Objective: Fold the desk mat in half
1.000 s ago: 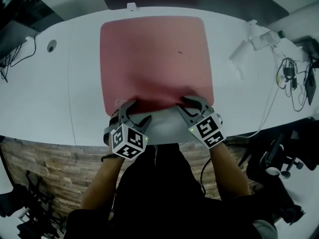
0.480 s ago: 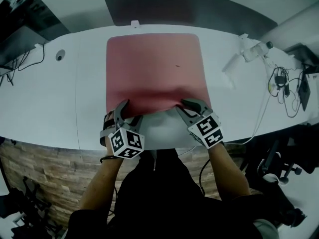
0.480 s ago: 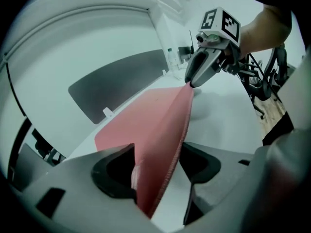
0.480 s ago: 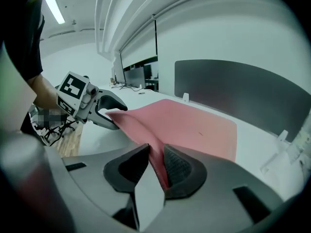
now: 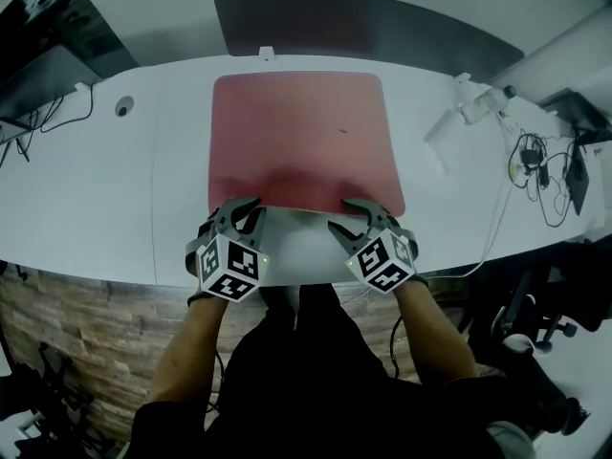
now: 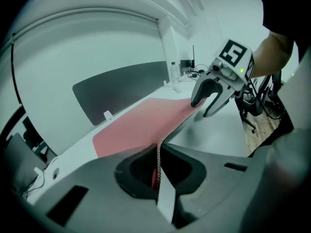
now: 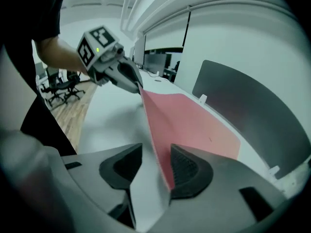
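No readable txt, brands or nos anywhere afaict. Closest thing = b/w square marker patterns on left gripper (image 5: 251,210) & right gripper (image 5: 342,214), by the front edge of the bench (image 5: 96,189).

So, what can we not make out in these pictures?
Dark mark on the desk mat: head view, too small to identify.
White objects at the right end of the desk: head view, too small.
The desk's left end: head view, cut off by the picture edge.
Mat edge inside the left tool and right tool: both gripper views, covered by their jaws.
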Demonstrator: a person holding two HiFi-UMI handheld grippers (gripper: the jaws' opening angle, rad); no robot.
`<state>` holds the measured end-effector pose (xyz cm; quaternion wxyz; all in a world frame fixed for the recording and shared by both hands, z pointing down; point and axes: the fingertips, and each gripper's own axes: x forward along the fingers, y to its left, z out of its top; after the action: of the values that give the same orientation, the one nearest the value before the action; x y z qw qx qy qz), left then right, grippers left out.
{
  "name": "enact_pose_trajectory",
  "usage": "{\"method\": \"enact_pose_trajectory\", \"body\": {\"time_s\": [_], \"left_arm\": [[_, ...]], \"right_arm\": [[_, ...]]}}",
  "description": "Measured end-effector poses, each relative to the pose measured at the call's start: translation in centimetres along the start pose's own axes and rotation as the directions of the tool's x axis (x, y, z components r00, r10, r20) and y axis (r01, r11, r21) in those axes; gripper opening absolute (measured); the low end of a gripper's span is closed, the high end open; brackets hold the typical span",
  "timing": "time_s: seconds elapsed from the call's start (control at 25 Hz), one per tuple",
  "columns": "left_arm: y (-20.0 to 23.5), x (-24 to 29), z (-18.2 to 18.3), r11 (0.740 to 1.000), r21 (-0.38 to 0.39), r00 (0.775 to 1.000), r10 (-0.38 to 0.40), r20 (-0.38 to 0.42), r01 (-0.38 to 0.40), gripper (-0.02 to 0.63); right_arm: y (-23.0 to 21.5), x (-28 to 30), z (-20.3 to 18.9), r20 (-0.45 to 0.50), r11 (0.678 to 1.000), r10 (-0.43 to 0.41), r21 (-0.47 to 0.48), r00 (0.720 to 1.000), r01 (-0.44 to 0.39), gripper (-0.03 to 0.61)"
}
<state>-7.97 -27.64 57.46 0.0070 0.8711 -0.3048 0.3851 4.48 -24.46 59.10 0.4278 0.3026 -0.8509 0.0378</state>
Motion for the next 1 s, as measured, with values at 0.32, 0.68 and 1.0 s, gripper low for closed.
{"method": "enact_pose_trajectory", "body": {"time_s": [0.32, 0.68, 1.0], "left_arm": [[-3.0, -2.2, -2.2, 0.995, 0.039, 0.996, -0.088, 0.015, 0.088, 0.031], [-6.4, -7.7, -4.1, 0.987, 0.034, 0.987, -0.161, 0.02, 0.16, 0.034], [-10.0, -9.5, -4.2, 0.978, 0.005, 0.978, -0.207, -0.008, 0.207, 0.034]], "right_arm": [[2.2, -1.6, -0.8, -0.04, 0.996, -0.089, -0.003, 0.995, 0.089, 0.028], [9.3, -5.2, -0.4, -0.073, 1.0, -0.015, 0.022, 0.997, 0.017, 0.023], [11.5, -7.3, -2.0, -0.05, 0.998, 0.049, 0.046, 0.998, -0.046, 0.02]]}}
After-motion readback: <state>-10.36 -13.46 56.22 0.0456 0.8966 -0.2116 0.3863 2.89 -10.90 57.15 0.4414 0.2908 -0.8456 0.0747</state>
